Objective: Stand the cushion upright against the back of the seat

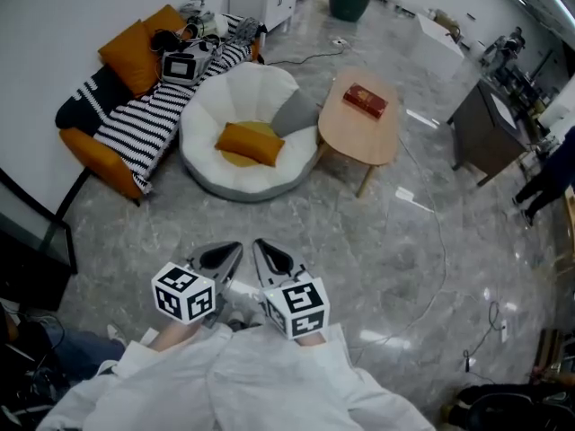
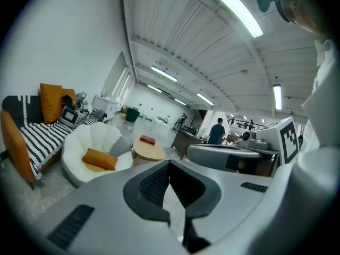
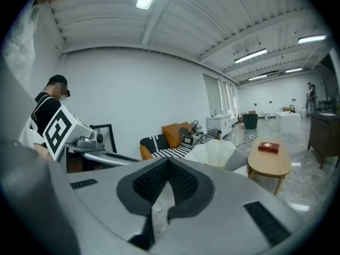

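Your left hand-held gripper (image 1: 222,257) and right hand-held gripper (image 1: 272,259), both shut and empty, are equally far from the cushion (image 1: 249,143) lying flat across the seat (image 1: 235,88).

**Room contents around the tongs, outside the work**

A wooden coffee table (image 1: 346,137) is standing ahead and to the right of the right tongs (image 1: 260,245), and a red book (image 1: 365,101) is lying on its far half. Ahead and to the left of the left tongs (image 1: 235,248), an orange sofa (image 1: 90,153) is sitting against the wall. A black-and-white striped blanket (image 1: 144,124) is draping over it, orange pillows (image 1: 133,57) are leaning at its back, and a small screen unit (image 1: 180,66) is resting among tangled gear. Farther ahead, a white cabinet (image 1: 262,0) and a dark green bin (image 1: 349,4) are standing. A dark desk (image 1: 490,128) is standing far to the right, and a thin cable (image 1: 441,259) is trailing across the grey marble floor (image 1: 377,241) right of the right tongs.
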`<state>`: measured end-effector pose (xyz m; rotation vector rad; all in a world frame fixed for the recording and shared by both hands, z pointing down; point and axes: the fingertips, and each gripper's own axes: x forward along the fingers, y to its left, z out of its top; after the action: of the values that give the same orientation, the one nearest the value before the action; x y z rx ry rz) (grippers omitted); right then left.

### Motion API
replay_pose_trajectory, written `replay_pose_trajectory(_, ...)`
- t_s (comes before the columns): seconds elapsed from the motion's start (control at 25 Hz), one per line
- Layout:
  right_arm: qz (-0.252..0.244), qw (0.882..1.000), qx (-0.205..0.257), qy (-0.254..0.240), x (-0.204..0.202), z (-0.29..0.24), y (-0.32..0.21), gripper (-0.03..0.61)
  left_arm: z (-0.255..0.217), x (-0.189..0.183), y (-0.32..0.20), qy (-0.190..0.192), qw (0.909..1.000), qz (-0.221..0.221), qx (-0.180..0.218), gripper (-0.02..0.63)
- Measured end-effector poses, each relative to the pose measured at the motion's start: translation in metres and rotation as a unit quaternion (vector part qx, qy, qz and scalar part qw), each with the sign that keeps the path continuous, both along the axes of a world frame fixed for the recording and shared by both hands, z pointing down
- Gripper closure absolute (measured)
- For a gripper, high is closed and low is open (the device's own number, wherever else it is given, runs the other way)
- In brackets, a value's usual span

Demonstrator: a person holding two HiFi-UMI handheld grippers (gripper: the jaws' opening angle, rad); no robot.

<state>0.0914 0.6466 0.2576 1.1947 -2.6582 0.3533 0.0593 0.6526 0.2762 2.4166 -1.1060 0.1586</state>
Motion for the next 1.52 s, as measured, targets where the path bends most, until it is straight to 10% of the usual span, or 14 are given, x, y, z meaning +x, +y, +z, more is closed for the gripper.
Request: replay_pose_trajectory(1.52,0.014,0.998,-0.062,-0.026,0.054,0.051,-0.09,0.566,0.051,0.027,-0.093,-0.02,0.9976,-0.044,-0.049,0.606)
